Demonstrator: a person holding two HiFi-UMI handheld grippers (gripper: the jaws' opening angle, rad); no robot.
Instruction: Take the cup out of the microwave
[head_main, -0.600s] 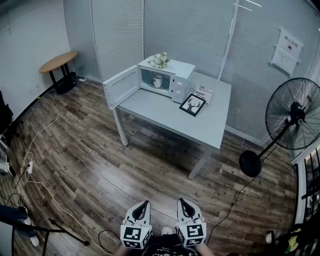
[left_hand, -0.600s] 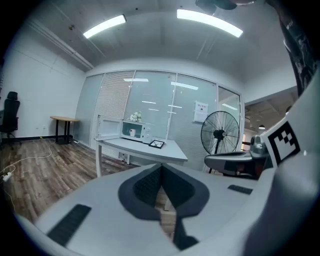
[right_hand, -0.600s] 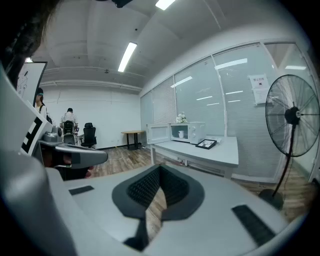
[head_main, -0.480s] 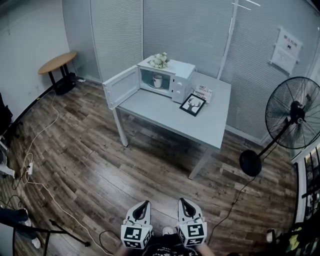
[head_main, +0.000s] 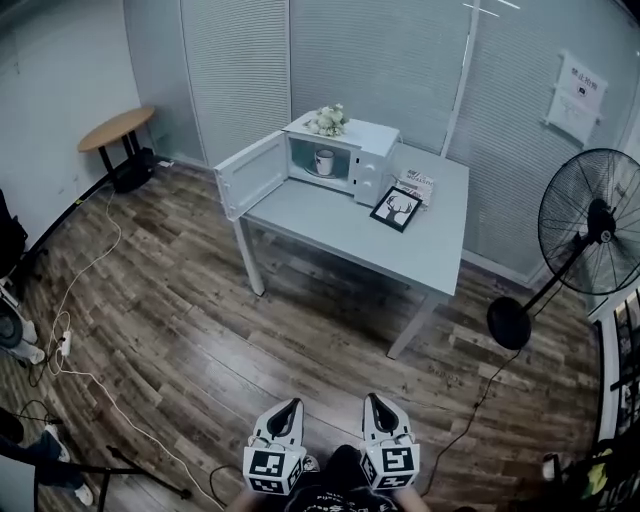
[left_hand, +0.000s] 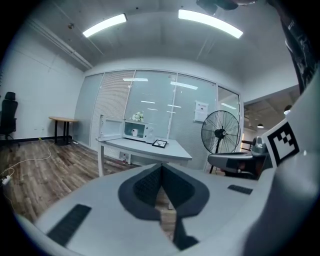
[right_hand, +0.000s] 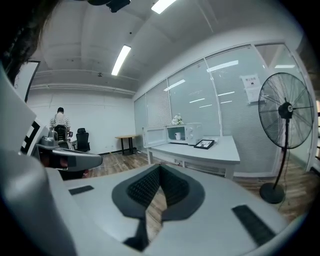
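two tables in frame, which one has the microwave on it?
The grey rectangular table in the middle of the room: the microwave stands at its far end, door open. The small round wooden table stands apart by the left wall.

Both units match: left hand-held gripper (head_main: 291, 407) and right hand-held gripper (head_main: 371, 400) have pale grey moulded shells tapering to dark ribbed pads (left_hand: 145, 187), black slots (left_hand: 70, 225) on top, a cube (head_main: 272, 470) with black-and-white square markers at each rear, and dark clothing (head_main: 335, 492) behind them.
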